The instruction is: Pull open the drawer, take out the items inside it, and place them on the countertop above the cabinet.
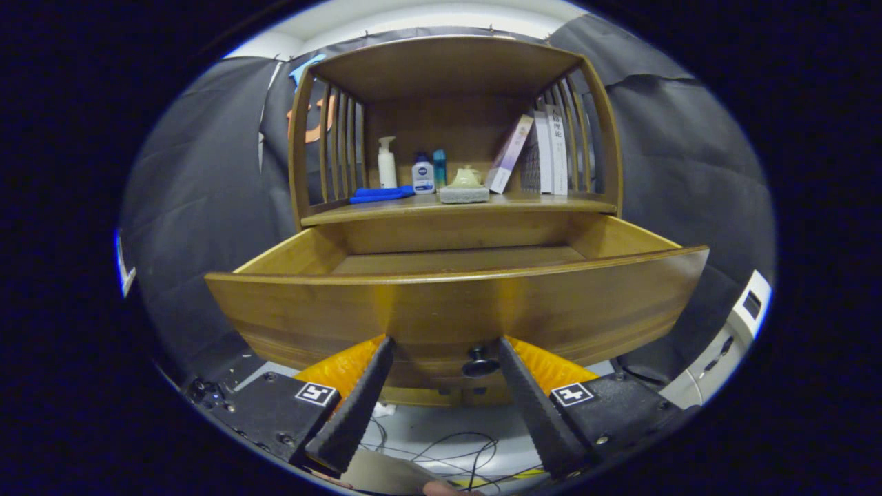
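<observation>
The wooden drawer point(455, 303) stands pulled out of the cabinet, its front panel just ahead of my fingers. Its dark round knob point(480, 362) sits between the fingers, close to the right one, and neither finger presses on it. My gripper point(444, 342) is open, its tips at the lower part of the drawer front. The front panel hides most of the drawer's inside; only the bare far strip of its bottom point(455, 260) shows. The countertop point(455, 204) above carries a blue cloth point(381, 195), a white pump bottle point(387, 162), two small bottles and a grey block point(464, 194) with a pale object on top.
Several books point(544, 151) lean at the right end of the countertop, under a slatted shelf frame point(448, 62). A white device point(730, 337) stands low on the right. Loose cables point(441, 448) lie on the pale floor below the drawer.
</observation>
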Action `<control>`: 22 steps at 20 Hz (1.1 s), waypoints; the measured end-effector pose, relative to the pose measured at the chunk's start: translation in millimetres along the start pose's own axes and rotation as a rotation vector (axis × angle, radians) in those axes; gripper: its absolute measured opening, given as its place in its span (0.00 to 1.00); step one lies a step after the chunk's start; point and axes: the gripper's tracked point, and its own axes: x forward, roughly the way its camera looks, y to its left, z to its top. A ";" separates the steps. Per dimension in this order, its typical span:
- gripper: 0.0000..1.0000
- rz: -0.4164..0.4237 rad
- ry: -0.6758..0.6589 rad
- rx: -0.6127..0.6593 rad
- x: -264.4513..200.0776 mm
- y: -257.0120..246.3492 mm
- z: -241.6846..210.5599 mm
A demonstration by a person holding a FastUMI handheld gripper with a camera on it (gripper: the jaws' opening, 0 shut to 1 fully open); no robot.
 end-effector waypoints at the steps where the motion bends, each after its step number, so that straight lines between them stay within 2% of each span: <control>1: 0.98 0.004 -0.001 0.005 2.1 1.6 2.7; 10: 0.98 0.013 0.003 0.029 42.9 3.1 27.7; 22: 0.98 0.017 0.054 -0.037 111.6 -0.3 57.3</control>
